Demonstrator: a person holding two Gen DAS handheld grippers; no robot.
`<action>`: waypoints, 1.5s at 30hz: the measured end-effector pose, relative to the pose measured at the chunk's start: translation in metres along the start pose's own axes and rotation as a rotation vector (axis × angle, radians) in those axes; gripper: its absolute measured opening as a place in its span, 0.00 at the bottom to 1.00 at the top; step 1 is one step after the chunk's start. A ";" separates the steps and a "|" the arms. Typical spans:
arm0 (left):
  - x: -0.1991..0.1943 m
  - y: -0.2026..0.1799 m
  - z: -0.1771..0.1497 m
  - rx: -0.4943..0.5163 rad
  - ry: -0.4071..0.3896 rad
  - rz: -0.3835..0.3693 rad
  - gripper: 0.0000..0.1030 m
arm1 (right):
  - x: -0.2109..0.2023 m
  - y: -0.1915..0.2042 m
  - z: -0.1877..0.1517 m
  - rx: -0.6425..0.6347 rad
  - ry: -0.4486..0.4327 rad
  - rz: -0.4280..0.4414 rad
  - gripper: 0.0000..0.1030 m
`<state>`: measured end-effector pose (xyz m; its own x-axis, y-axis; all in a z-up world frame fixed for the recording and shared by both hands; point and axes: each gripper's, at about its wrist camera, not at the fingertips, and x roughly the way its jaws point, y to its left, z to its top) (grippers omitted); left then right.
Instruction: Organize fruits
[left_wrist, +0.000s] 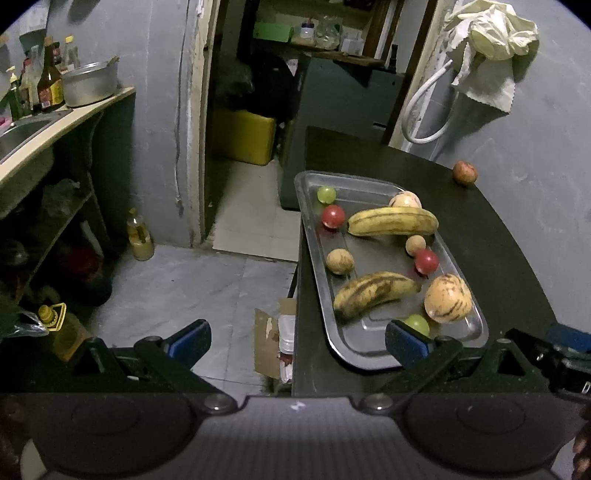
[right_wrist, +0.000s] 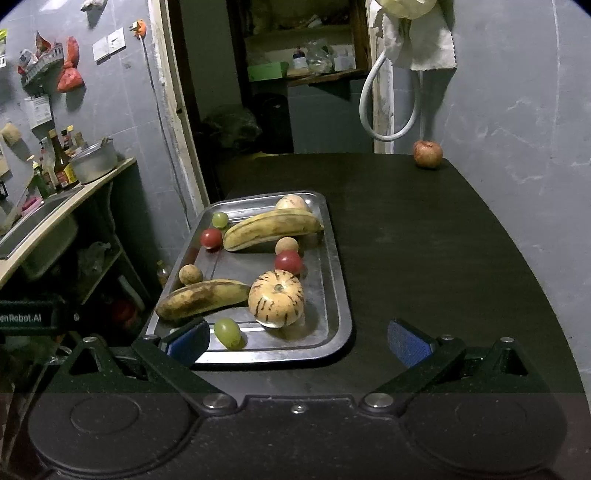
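Across the dark tabletop (right_wrist: 424, 240), a lone reddish apple (right_wrist: 427, 154) is waiting; right gripper (right_wrist: 299, 341), jaws apart, should be approaching level, then carrying it to the metal tray (right_wrist: 338, 295).

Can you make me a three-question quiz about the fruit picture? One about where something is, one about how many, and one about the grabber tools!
1. Where is the reddish apple?
A. In the tray
B. On the dark table, by the wall
C. On the floor

2. How many bananas lie in the metal tray?
A. One
B. Two
C. Four

3. How are the two tools?
A. Both open and empty
B. Both squeezing a banana
C. One holding a grape

Answers:
1 B: it sits alone at the far table corner.
2 B: one yellow banana, one browner banana.
3 A: the left tool and right tool show wide gaps with nothing between.
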<state>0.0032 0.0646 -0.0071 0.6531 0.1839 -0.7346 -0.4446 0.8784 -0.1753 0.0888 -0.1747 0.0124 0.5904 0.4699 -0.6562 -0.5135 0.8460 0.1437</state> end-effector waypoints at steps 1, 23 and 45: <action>-0.002 -0.001 -0.003 0.002 -0.002 0.004 0.99 | -0.002 -0.002 -0.001 -0.001 0.000 0.001 0.99; -0.031 -0.014 -0.045 -0.006 0.022 0.038 0.99 | -0.035 -0.020 -0.030 -0.009 0.040 0.016 0.99; -0.051 -0.020 -0.090 -0.004 0.030 0.064 0.99 | -0.054 -0.027 -0.071 -0.075 0.047 0.021 0.99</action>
<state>-0.0762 -0.0025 -0.0254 0.6046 0.2258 -0.7638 -0.4872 0.8635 -0.1304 0.0270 -0.2408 -0.0090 0.5496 0.4737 -0.6882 -0.5723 0.8136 0.1030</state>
